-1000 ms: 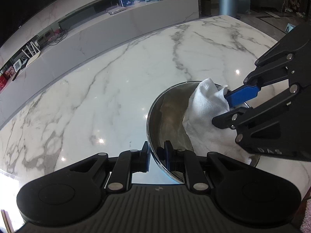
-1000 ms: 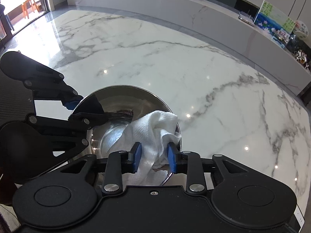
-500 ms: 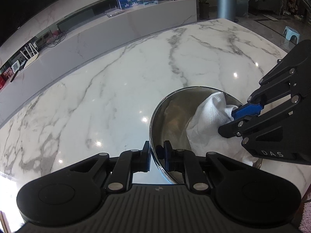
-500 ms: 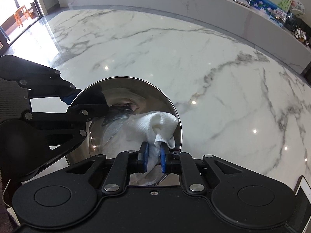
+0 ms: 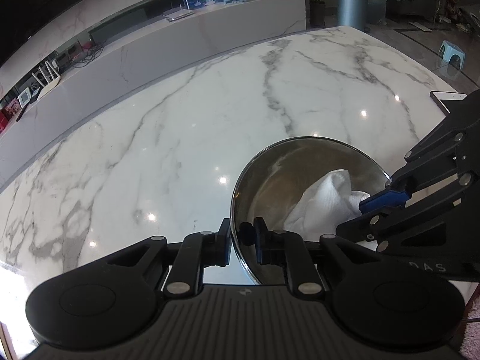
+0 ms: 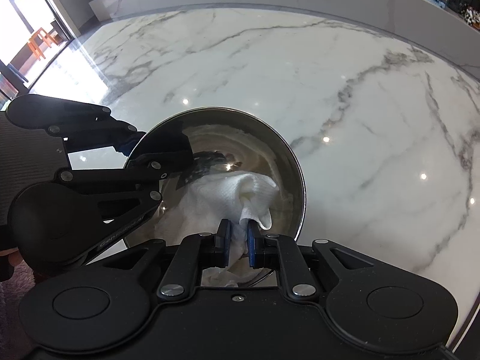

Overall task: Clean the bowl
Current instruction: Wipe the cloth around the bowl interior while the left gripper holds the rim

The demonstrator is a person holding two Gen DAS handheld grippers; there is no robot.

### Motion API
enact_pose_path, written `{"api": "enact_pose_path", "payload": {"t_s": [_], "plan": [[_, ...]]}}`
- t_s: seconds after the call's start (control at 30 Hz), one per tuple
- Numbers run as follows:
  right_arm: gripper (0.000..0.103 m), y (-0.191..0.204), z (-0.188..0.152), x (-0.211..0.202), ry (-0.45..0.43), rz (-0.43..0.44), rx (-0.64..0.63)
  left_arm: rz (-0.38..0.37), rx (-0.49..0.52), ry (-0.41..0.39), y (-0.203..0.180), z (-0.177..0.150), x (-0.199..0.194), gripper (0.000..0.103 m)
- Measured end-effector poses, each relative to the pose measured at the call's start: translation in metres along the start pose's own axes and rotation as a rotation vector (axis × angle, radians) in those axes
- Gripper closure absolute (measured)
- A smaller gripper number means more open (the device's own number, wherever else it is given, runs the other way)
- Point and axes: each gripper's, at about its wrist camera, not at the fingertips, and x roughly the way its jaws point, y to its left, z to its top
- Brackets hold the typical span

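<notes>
Two grippers at a steel bowl on the marble table: left gripper pinching the near rim, right gripper clamped on a white cloth inside.

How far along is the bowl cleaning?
Setup looks done: the left gripper clamps the steel bowl's rim, and the right gripper pinches a white cloth inside it. Wiping is in hand. Still left: finishing the inside and taking the cloth out.
</notes>
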Motion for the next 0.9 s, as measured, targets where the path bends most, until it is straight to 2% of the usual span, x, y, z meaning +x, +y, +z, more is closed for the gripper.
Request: {"api": "enact_pose_path", "payload": {"t_s": [0.1,0.33,0.4,0.47,0.53,0.7,0.9], "plan": [[0.093,0.004,-0.001,0.0,-0.004,-0.018,-0.015,-0.011,-0.024,0.014,0.001,-0.001,0.0,0.088],[0.094,0.0,-0.004,0.0,-0.015,-0.037,0.023,-0.072,-0.129,0.084,0.01,-0.006,0.001,0.073],[0.094,-0.001,-0.005,0.0,-0.02,-0.052,0.033,-0.119,-0.168,0.115,0.011,-0.01,0.0,0.073],[0.094,-0.001,-0.005,0.0,-0.022,-0.058,0.036,-0.119,-0.163,0.117,0.009,-0.012,-0.001,0.073],[0.094,-0.001,-0.005,0.0,-0.022,-0.059,0.033,-0.113,-0.151,0.114,0.006,-0.012,-0.003,0.079],[0.094,0.002,-0.004,0.0,-0.018,-0.069,0.013,-0.105,-0.128,0.086,0.007,-0.009,-0.003,0.084],[0.094,0.01,0.0,-0.002,-0.021,-0.139,-0.074,-0.074,-0.058,0.062,-0.001,-0.006,-0.004,0.085]]}}
